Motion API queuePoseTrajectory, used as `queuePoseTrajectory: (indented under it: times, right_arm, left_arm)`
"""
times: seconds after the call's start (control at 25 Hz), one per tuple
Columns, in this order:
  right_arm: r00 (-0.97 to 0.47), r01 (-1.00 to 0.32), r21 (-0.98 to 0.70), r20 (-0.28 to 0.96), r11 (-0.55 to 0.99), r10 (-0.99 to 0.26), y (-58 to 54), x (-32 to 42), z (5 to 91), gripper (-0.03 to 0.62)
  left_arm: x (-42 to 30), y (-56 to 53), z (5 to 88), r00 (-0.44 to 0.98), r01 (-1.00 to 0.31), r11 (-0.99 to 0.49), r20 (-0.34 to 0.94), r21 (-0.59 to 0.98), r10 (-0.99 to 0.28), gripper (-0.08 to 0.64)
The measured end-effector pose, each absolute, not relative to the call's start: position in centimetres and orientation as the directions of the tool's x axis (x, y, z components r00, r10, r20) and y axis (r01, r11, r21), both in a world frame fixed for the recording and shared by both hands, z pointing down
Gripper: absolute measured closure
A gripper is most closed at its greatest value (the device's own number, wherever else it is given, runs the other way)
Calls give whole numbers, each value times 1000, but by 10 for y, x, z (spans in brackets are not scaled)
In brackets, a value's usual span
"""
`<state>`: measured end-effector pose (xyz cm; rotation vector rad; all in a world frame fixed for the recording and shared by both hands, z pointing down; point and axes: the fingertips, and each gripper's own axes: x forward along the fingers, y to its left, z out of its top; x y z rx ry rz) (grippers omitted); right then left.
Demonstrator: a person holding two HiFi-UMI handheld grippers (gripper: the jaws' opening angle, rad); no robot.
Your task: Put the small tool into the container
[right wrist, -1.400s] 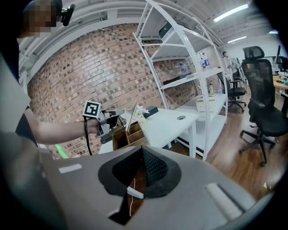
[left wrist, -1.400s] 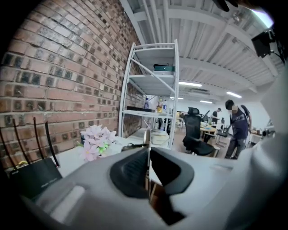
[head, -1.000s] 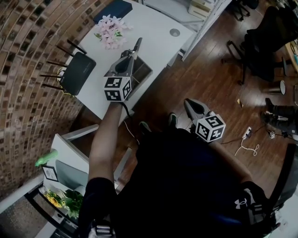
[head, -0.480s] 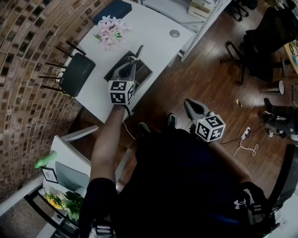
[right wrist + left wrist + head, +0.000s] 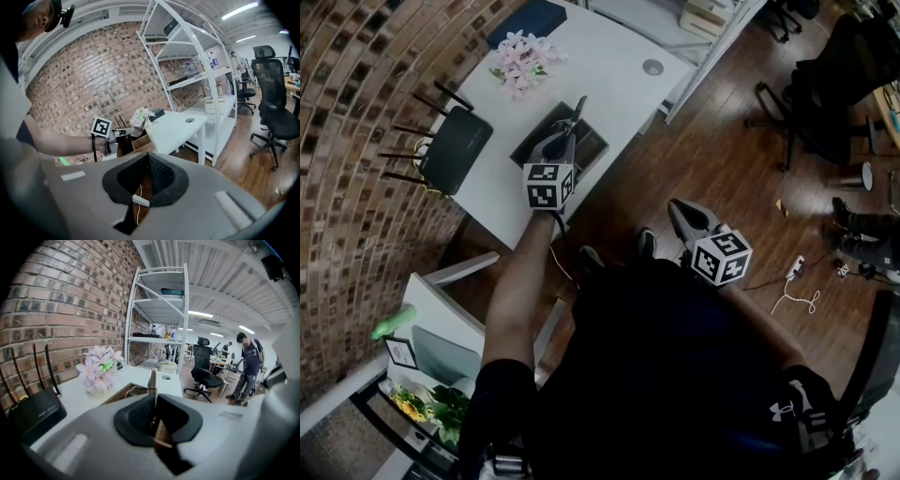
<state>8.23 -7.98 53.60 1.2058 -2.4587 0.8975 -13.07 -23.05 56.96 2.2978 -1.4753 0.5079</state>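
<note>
Left fingers (image 5: 136, 417) are clamped narrow on the small tool (image 5: 152, 379), a thin metal piece sticking up past the tips. Left gripper (image 5: 568, 129) sits above the wooden container (image 5: 592, 146) on the white desk (image 5: 609, 66), upper centre of head view, and covers much of it. Pink flowers (image 5: 522, 64) sit above-left of the container, black router (image 5: 455, 145) to its left. Right gripper (image 5: 146, 157) has its jaws together and empty, over the wood floor (image 5: 722, 159), lower right, well apart from the desk.

loc: office | evid: swivel chair (image 5: 206, 379), white desk (image 5: 609, 66), shelf rack (image 5: 161, 310), router (image 5: 457, 145), brick wall (image 5: 356, 141)
</note>
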Motion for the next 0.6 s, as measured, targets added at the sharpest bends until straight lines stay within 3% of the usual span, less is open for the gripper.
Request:
queuePoseTrajectory:
  times: [0.6]
  right_arm:
    - [-630, -776, -425, 472, 467, -617, -81, 81, 538, 589]
  left_arm:
    - [-130, -222, 581, 364, -928, -351, 514, 126, -777, 529]
